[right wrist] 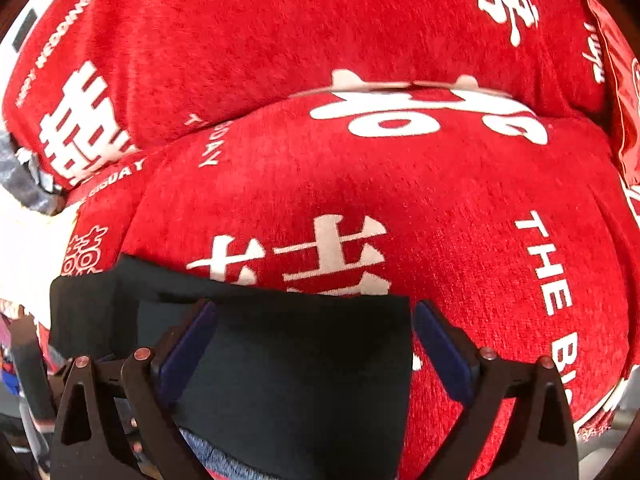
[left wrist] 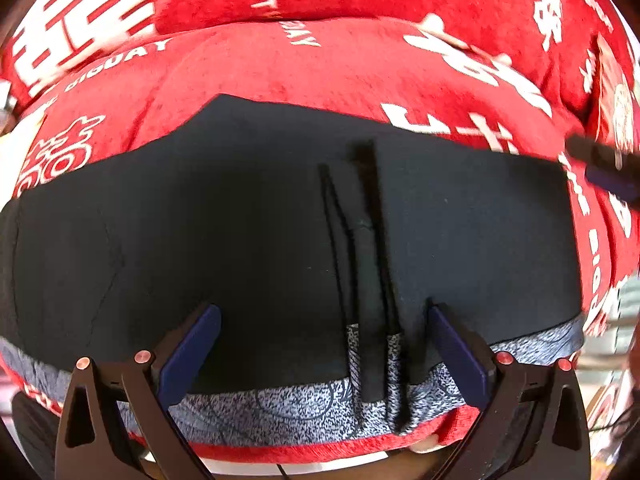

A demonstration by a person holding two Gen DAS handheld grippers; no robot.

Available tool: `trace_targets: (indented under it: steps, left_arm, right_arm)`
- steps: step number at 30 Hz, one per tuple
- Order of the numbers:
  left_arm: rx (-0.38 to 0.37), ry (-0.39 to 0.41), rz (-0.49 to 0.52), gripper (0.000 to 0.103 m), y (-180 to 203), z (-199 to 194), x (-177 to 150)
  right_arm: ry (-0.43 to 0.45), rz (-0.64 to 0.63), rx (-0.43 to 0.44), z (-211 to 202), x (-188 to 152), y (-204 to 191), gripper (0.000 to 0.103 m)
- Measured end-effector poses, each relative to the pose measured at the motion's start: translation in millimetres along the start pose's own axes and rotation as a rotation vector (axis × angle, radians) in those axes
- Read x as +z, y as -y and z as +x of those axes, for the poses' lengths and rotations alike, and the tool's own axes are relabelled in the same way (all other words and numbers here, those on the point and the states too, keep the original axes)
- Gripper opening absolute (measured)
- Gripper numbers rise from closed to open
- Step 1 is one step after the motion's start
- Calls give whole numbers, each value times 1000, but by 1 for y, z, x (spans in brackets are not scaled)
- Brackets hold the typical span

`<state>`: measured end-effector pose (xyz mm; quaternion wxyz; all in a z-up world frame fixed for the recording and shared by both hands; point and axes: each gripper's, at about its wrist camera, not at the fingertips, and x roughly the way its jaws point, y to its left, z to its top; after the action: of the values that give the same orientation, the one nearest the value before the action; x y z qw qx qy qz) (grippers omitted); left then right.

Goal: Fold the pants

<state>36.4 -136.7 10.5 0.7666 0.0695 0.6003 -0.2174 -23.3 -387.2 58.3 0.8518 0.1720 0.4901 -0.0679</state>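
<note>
black pants [left wrist: 240, 240] lie flat on the red blanket [left wrist: 320, 64], waistband at 6 o'clock. left claw [left wrist: 324, 320] and right claw [right wrist: 314, 316] both spread wide, gripping nothing.

Colours and patterns on the sofa and the garment

The pants [left wrist: 240, 240] are plain black across the middle of the left wrist view, with a waistband [left wrist: 280, 408] in a speckled grey-and-white print marked by fine dark curved lines along the lower edge, and black drawcords [left wrist: 340, 240] lying over the fabric. The sofa cover [right wrist: 440, 200] is bright red plush printed with large white characters and small white Latin lettering, filling the upper and right parts of both views. The left gripper [left wrist: 324, 344] and the right gripper [right wrist: 316, 344] each have black frames, dark blue pads and small copper-coloured rivets, low in their frames.
</note>
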Motion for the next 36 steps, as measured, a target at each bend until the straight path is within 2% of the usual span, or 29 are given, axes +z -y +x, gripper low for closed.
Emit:
trace_targets:
  steps: [4,7,11,18,19,22,26,30,32,33,35,36]
  left_arm:
    - [25,23,30,103,1,-3,-4]
    - [1,12,31,103,-3,1,-8]
    - [-22,10,33,103,-8,2,-12]
    - [-9,32,45,103,-11,-12,-24]
    - [4,46,49,103,-13,-17,-27]
    - [27,81,36,103,-21,-28,-29]
    - [37,90,-21,103,-41,-31,-26]
    - [70,87,-93,103,-76,-32,-26]
    - [88,99,-142,103,-101,-37,-27]
    - [94,104,-158,103,-107,-38,-28]
    - [99,117,-205,103,-133,-43,-31]
    - [106,115,-229,103,-146,-43,-32]
  right_arm:
    - [-28,-66,28,19,-16,-18,99]
    - [-68,-83,-68,41,-36,-21,99]
    - [-27,-133,-123,26,-72,-32,99]
    - [-10,-173,-127,-1,-127,-39,100]
    - [-16,-172,-121,-5,-126,-37,100]
    - [46,-114,-91,-20,-113,-28,100]
    - [85,-45,-100,-16,-75,-23,100]
    - [8,-57,-132,26,-47,-47,100]
    - [-3,-90,-246,42,-52,-66,103]
    - [5,-114,-274,44,-56,-76,103]
    - [39,-157,-279,44,-68,-97,103]
    - [47,-164,-245,44,-74,-107,103]
